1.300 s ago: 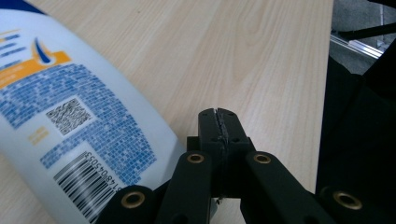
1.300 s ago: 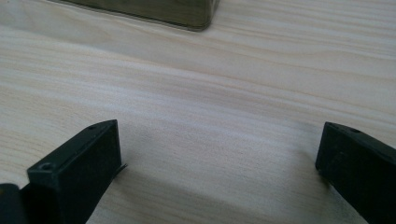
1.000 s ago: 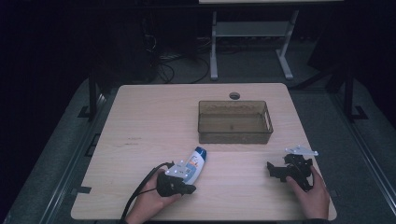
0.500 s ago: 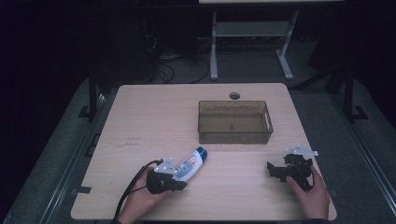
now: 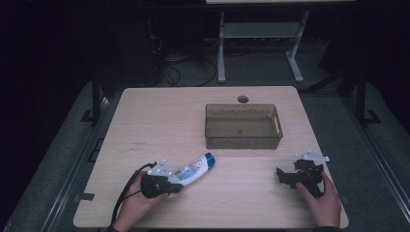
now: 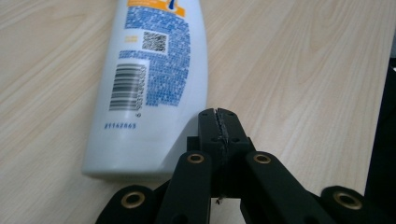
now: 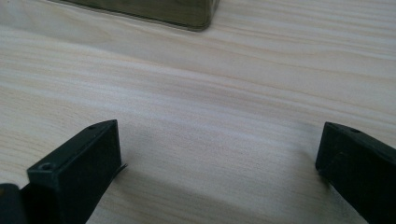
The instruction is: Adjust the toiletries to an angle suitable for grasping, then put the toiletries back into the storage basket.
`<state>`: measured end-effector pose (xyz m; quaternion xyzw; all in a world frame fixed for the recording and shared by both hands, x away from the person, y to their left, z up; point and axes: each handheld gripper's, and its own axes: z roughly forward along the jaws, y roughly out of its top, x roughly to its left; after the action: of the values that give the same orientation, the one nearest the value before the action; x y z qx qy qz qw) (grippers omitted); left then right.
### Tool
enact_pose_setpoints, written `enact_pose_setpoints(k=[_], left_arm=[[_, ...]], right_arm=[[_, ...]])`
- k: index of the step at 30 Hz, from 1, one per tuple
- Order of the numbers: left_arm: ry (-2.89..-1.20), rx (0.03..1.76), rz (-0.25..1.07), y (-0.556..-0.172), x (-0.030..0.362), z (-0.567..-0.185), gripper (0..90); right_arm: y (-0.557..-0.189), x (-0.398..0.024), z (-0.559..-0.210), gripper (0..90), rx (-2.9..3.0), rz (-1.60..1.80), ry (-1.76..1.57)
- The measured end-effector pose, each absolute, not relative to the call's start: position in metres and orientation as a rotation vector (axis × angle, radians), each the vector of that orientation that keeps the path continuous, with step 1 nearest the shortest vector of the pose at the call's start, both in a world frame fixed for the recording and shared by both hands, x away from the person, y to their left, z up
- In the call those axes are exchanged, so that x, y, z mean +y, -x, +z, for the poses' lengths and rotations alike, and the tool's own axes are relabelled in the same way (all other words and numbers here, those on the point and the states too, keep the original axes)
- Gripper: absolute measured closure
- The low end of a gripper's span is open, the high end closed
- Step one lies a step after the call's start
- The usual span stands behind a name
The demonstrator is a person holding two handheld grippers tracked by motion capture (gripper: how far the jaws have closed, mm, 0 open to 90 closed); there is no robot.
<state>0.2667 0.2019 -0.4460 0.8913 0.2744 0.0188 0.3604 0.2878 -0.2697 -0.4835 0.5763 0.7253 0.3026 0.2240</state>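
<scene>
Pale wood table (image 5: 159, 111) is seen under both hands. At the near left edge, the left gripper (image 5: 175, 186) is held low, jaws pressed together on nothing, tips just beside the flat base of a white bottle (image 5: 193, 168). Bottle is laid on its side, printed label up, blue cap pointed away toward the table's middle. At the near right, the right gripper (image 5: 280, 175) is rested on the wood, jaws spread wide and empty. Farther back, a smoky translucent bin (image 5: 243, 138) is stood, well apart from the bottle.
</scene>
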Motion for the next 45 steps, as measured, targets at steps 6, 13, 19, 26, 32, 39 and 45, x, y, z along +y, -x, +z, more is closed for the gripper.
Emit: enact_pose_setpoints(k=[6,13,19,26,32,39,45], left_arm=[[-2.283,0.740,0.079,-0.270,0.212,-0.446,90.0],[-2.275,0.756,0.092,-0.271,0.218,-0.445,89.9],[-2.250,0.746,0.083,-0.271,0.222,-0.440,89.9],[-2.226,0.719,0.082,-0.269,0.223,-0.430,84.4],[-2.216,0.704,0.099,-0.270,0.223,-0.422,72.3],[-2.226,0.699,0.133,-0.277,0.221,-0.416,59.6],[-2.235,0.693,0.148,-0.284,0.217,-0.412,52.4]], right_arm=[[-0.288,-0.270,-0.484,0.0,2.002,0.835,-1.591],[-0.288,-0.270,-0.484,0.0,2.002,0.835,-1.591],[-0.288,-0.270,-0.484,0.0,2.002,0.835,-1.591],[-0.288,-0.270,-0.484,0.0,2.002,0.835,-1.591],[-0.288,-0.270,-0.484,0.0,2.002,0.835,-1.591],[-0.288,-0.270,-0.484,0.0,2.002,0.835,-1.591],[-0.288,-0.270,-0.484,0.0,2.002,0.836,-1.592]])
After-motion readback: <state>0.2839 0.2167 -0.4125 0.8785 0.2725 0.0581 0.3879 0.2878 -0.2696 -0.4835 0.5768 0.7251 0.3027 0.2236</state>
